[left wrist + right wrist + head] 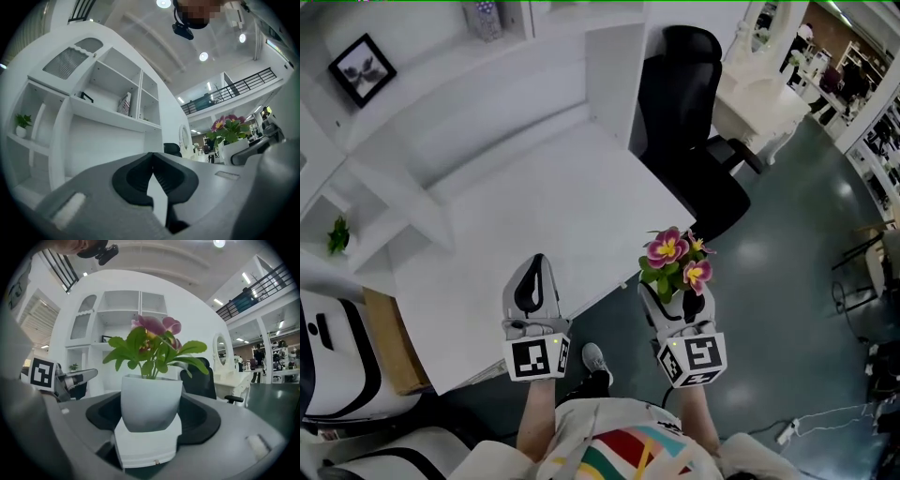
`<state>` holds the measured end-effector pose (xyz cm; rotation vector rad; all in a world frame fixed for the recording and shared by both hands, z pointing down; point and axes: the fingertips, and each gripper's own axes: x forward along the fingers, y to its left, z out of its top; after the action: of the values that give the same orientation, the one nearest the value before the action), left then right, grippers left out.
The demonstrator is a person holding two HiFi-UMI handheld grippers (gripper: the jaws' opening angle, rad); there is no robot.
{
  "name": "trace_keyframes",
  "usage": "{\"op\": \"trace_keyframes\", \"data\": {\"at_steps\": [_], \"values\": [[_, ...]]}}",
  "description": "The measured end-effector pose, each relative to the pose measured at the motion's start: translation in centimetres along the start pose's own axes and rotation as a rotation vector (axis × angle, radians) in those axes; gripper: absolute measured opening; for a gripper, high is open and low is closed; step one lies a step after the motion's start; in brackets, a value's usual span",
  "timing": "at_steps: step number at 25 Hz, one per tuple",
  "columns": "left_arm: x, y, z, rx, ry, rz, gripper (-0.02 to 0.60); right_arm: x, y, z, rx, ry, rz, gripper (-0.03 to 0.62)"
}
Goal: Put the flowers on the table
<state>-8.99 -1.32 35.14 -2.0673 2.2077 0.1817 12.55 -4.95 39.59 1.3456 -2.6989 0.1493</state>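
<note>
Right hand-held gripper (680,298) clamped on white flower pot (151,401); left hand-held gripper (535,268) closed, empty, over white table (562,206).

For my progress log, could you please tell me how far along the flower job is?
Done: the right claw is shut on the pot, flowers upright. In hand: the pot hangs just off the table's near edge, over the floor. Left: bring it over the table, set it down, let go. The left claw is shut, empty.
</note>
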Motion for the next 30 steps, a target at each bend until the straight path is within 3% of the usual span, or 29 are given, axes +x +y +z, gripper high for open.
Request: {"op": "trace_keyframes", "data": {"at_steps": [5, 17, 30], "values": [[1.6, 3.3, -0.6, 0.008, 0.007, 0.06, 0.005, 4.4, 1.6, 0.1, -0.018, 0.032, 0.049, 0.347], [-0.7, 10.1, 1.0, 0.028, -0.044, 0.223, 0.005, 10.5, 6.8, 1.1, -0.055, 0.044, 0.191, 0.348], [-0.7, 15.1, 1.0, 0.049, -0.036, 0.486, 0.004, 18.9, 10.3, 1.9, -0.109, 0.033, 0.454, 0.348]]}}
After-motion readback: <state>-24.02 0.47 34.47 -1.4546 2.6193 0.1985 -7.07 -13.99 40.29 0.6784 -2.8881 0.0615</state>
